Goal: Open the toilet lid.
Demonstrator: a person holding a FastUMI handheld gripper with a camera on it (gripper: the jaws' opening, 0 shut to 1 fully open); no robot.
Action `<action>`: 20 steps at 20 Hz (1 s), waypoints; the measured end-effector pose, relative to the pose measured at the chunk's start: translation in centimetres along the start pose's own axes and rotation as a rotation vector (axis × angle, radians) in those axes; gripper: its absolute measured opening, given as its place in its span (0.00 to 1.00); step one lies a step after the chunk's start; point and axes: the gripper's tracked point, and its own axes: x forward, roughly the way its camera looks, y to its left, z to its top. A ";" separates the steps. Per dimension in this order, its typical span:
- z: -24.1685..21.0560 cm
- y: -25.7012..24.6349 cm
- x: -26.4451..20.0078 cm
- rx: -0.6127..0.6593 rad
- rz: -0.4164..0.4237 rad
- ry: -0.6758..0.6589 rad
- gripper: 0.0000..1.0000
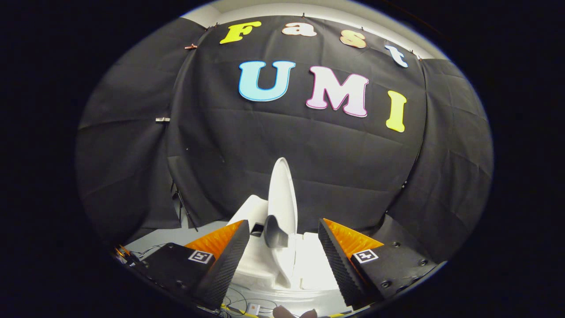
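I am holding the gripper [282,251] in front of the toilet [260,265] with its fingers [225,265] standing well apart and clamped on nothing; the toilet lid [283,198] is standing between and just beyond them, raised nearly upright and seen almost edge-on against the black cloth wall; a dark grey part [274,232] is showing at the lid's lower edge, though I cannot tell what it is; the white seat [311,265] is lying flat below. I am judging the opening step as all but done, the lid already up; the next move is calling only for drawing the open fingers clear without knocking the lid forward; whether the lid is resting against the tank [251,210] I cannot tell.
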 end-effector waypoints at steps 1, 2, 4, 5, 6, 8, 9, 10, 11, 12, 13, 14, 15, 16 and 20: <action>0.5 -0.7 -0.4 0.001 -0.003 -0.014 0.99; 1.1 -1.3 -0.9 0.005 -0.003 -0.028 0.99; 2.3 -2.4 -1.8 0.024 0.001 -0.055 0.99; 2.7 -3.0 -2.4 0.034 0.006 -0.066 0.99; 3.3 -3.7 -3.1 0.042 0.009 -0.077 0.99; 4.5 -5.2 -4.2 0.058 0.013 -0.100 0.99; 5.1 -6.1 -4.9 0.068 0.015 -0.112 0.99; 5.9 -7.1 -5.6 0.073 0.012 -0.132 0.99; 6.7 -8.3 -6.4 0.073 0.001 -0.153 0.99; 7.4 -9.5 -7.1 0.073 -0.008 -0.175 0.99; 8.0 -10.6 -7.8 0.079 -0.013 -0.191 0.99; 8.5 -11.6 -8.4 0.090 -0.013 -0.199 0.99; 9.0 -12.6 -9.1 0.100 -0.010 -0.208 0.99; 9.4 -13.5 -9.8 0.106 -0.014 -0.214 0.99; 10.3 -17.8 -12.3 0.129 -0.016 -0.244 0.99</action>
